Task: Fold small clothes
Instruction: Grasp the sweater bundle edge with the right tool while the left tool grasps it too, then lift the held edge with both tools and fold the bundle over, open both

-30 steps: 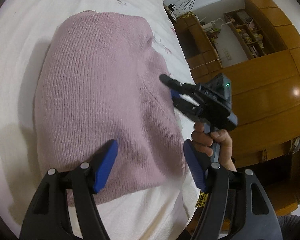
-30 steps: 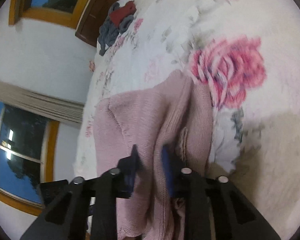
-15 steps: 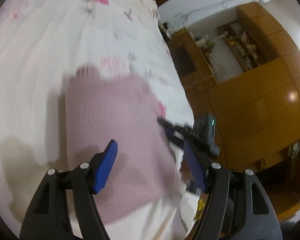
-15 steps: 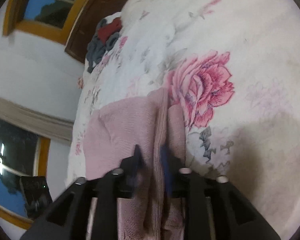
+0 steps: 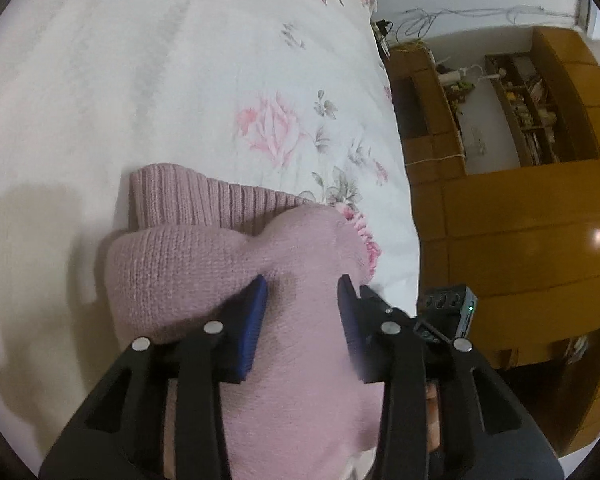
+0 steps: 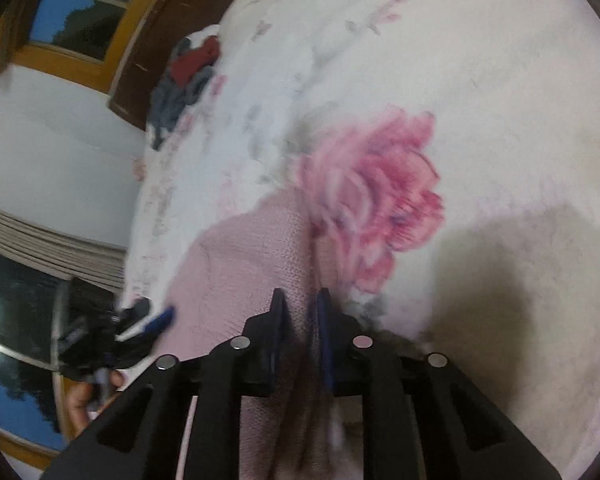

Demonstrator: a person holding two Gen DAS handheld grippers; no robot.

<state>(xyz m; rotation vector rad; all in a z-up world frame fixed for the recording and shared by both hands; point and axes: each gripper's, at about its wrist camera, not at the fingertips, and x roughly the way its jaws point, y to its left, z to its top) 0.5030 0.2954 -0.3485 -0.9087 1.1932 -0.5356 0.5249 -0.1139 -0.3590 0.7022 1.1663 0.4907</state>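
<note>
A pink knit sweater (image 5: 188, 272) lies bunched on the floral bedspread (image 5: 140, 80), a rounded fold rising over its ribbed hem (image 5: 204, 200). My left gripper (image 5: 302, 296) has its blue pads pressed into a thick fold of the knit. In the right wrist view, my right gripper (image 6: 300, 308) is shut on a thin edge of the sweater (image 6: 252, 256) beside a big printed rose (image 6: 372, 208). The left gripper (image 6: 140, 320) also shows there at the far left, held by a hand (image 6: 84, 400). Part of the right gripper (image 5: 448, 312) shows behind the left one's fingers.
A pile of dark and red clothes (image 6: 188, 76) sits at the far end of the bed. Wooden wardrobes and shelves (image 5: 520, 248) stand past the bed's right edge. A window (image 6: 80, 20) and curtain are on the other side.
My left gripper has narrowed from wide open onto the sweater, and the knit is now bunched over toward the ribbed hem. My right gripper stays shut on the sweater's edge.
</note>
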